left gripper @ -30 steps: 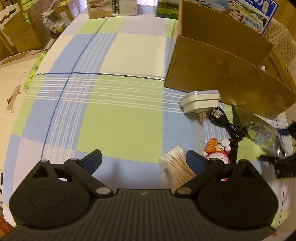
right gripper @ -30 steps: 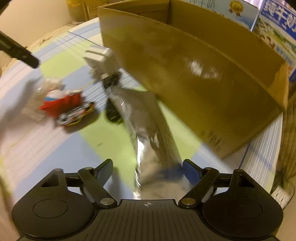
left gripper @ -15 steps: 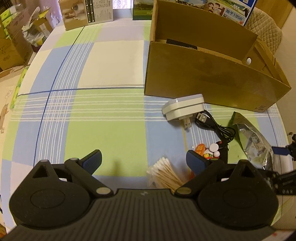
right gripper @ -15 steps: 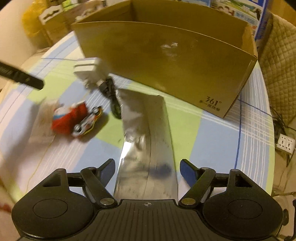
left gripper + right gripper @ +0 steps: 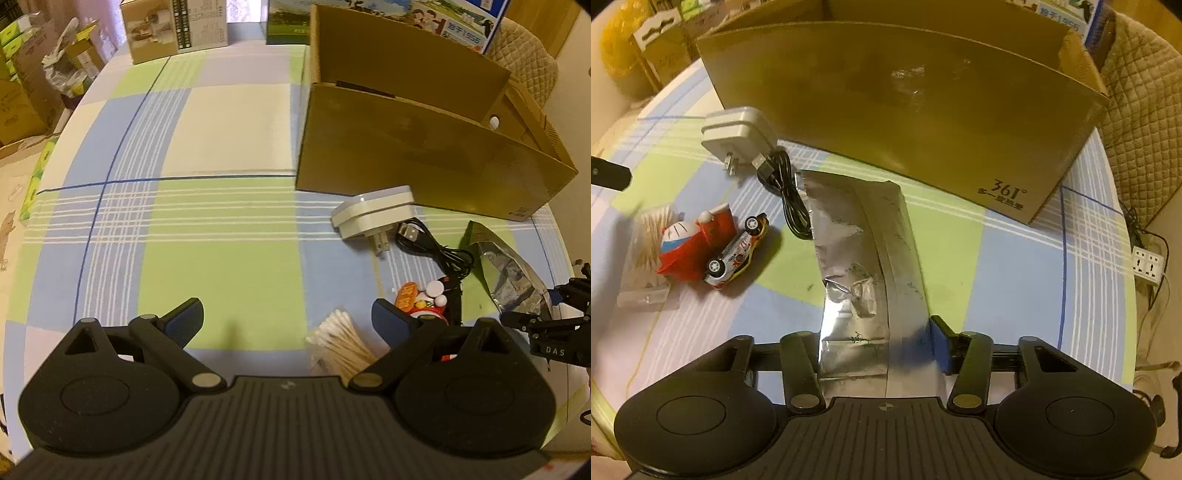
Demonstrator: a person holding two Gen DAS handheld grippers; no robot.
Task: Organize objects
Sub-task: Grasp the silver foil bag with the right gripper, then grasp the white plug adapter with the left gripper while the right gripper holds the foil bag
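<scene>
Risk: my right claw [image 5: 875, 345] pinches the foil pouch [image 5: 866, 258] at lower centre by one slick end, left claw [image 5: 287, 317] gaping empty, so lifting toward the cardboard box [image 5: 905, 107] I could drop it.

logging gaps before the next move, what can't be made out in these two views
- Inside of the cardboard box: the right wrist view shows only its outer wall; the left wrist view shows just a dark strip behind the near wall.
- Silver foil bag: its near end runs behind the right gripper body.
- Cotton swabs: partly covered by the left gripper; blurred in the right wrist view.
- Toy car: lettering too small.
</scene>
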